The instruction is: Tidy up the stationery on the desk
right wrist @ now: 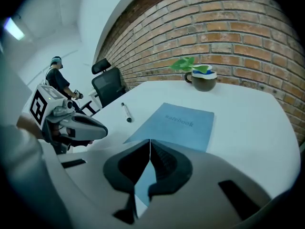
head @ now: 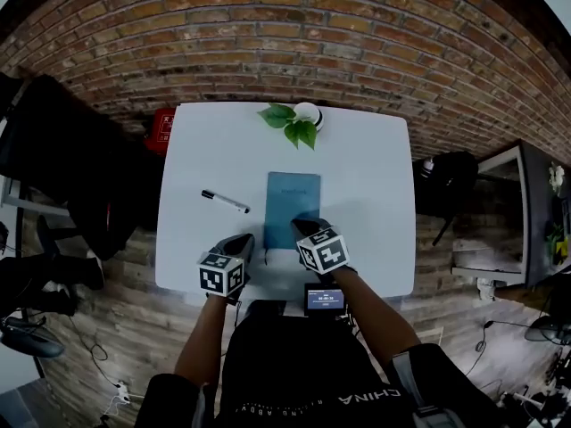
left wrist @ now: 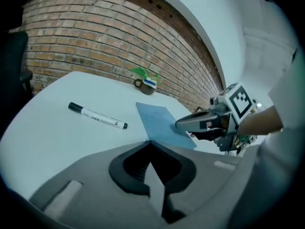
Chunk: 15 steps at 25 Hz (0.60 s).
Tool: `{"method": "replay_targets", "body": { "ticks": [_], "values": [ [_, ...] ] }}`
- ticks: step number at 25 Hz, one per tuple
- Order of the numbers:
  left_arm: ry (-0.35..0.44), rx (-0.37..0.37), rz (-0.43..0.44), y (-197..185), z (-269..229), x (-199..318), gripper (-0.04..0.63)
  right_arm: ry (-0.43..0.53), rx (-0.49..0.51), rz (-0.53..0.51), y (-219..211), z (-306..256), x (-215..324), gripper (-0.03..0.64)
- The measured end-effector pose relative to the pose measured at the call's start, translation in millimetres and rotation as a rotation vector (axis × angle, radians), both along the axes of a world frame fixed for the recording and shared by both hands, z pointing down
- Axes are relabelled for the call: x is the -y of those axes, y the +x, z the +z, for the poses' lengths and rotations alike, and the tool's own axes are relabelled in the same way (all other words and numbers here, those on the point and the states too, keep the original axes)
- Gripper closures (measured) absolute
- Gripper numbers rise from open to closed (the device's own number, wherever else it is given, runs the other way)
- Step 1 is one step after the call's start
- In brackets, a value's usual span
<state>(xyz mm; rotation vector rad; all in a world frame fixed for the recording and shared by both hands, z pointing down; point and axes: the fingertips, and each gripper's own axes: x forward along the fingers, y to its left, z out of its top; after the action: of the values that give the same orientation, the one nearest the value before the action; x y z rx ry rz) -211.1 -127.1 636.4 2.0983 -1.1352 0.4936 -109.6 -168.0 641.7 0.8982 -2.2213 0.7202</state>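
Observation:
A blue notebook (head: 292, 205) lies flat in the middle of the white desk (head: 375, 194). Left of it lies a black-capped white marker pen (head: 225, 201). My left gripper (head: 244, 240) hovers near the notebook's near left corner, its jaws shut with nothing between them. My right gripper (head: 301, 226) is over the notebook's near right part, also shut and empty. In the left gripper view the marker (left wrist: 97, 116) and notebook (left wrist: 162, 123) lie ahead, with the right gripper (left wrist: 178, 124) above the notebook's edge. In the right gripper view the notebook (right wrist: 178, 125) lies just beyond the closed jaws.
A potted plant in a cup (head: 301, 119) stands at the desk's far edge. A small screen device (head: 325, 299) sits at the near edge. A black office chair (head: 53, 150) is off the left side, and a brick wall (head: 357, 34) runs behind.

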Motion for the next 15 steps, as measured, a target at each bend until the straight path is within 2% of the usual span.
{"method": "replay_targets", "body": {
  "ticks": [2,7,15],
  "values": [
    [0.009,0.034,-0.003,-7,1,0,0.584,0.011,-0.004,-0.037,-13,-4,3,0.606],
    [0.012,0.062,-0.042,-30,2,0,0.584,0.02,-0.022,-0.13,-45,-8,10,0.604],
    [0.022,0.117,-0.08,-65,4,-5,0.584,0.023,-0.11,-0.35,-112,1,20,0.552]
  ]
}}
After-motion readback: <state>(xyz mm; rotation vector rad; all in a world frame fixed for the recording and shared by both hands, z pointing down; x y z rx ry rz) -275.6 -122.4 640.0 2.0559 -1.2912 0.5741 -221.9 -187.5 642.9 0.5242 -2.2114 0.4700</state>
